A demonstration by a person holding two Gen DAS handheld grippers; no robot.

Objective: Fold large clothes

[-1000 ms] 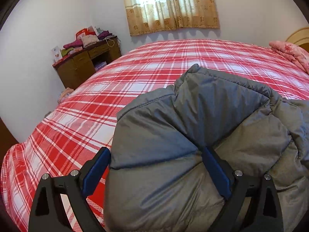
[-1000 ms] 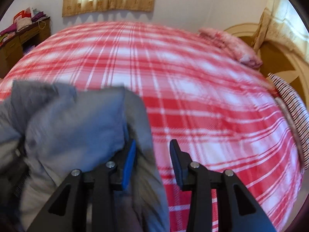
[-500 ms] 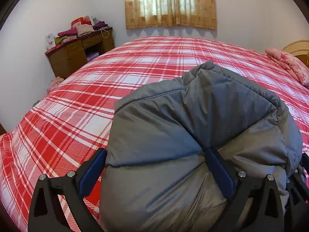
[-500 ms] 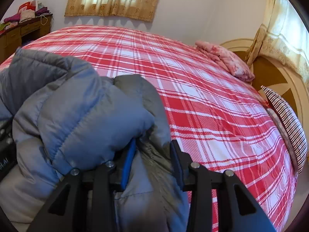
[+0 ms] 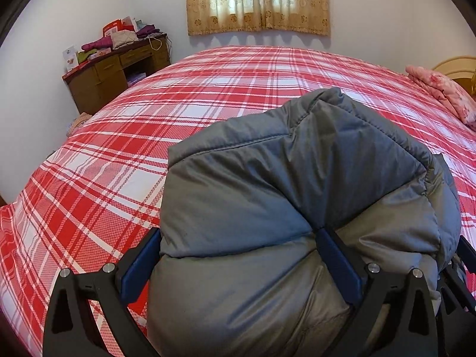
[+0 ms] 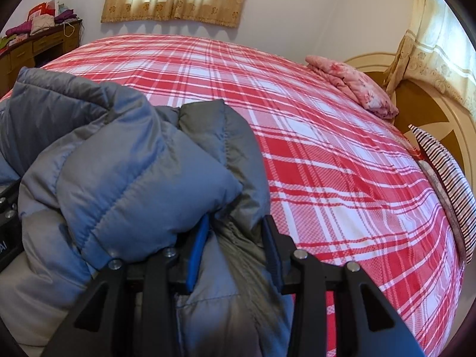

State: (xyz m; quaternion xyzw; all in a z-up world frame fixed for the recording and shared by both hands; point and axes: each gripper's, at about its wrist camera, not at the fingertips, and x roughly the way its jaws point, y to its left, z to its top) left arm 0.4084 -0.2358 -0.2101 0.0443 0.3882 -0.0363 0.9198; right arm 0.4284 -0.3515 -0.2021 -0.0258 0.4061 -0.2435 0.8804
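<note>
Over the near part of the bed with its red-and-white plaid cover [image 5: 125, 160], a bulky grey quilted puffer jacket [image 5: 282, 196] is bunched between both claws. Left claw [image 5: 238, 255]: blue pads spread wide, pressing a thick roll of padding on both sides. Right claw [image 6: 235, 247]: clamped on a narrower fold near the jacket's edge. Folded pink floral cloth [image 6: 351, 86] lies near the cream headboard [image 6: 428, 125]. Brown wooden desk [image 5: 113, 74] stands beyond the bed.

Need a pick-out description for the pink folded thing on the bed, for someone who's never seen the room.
Start from the big bed with the red-and-white plaid cover. Follow it to the end by the cream, arched headboard; a folded pink floral cloth lies there on the plaid. The pillow beside it is dark-striped, not pink.
</note>
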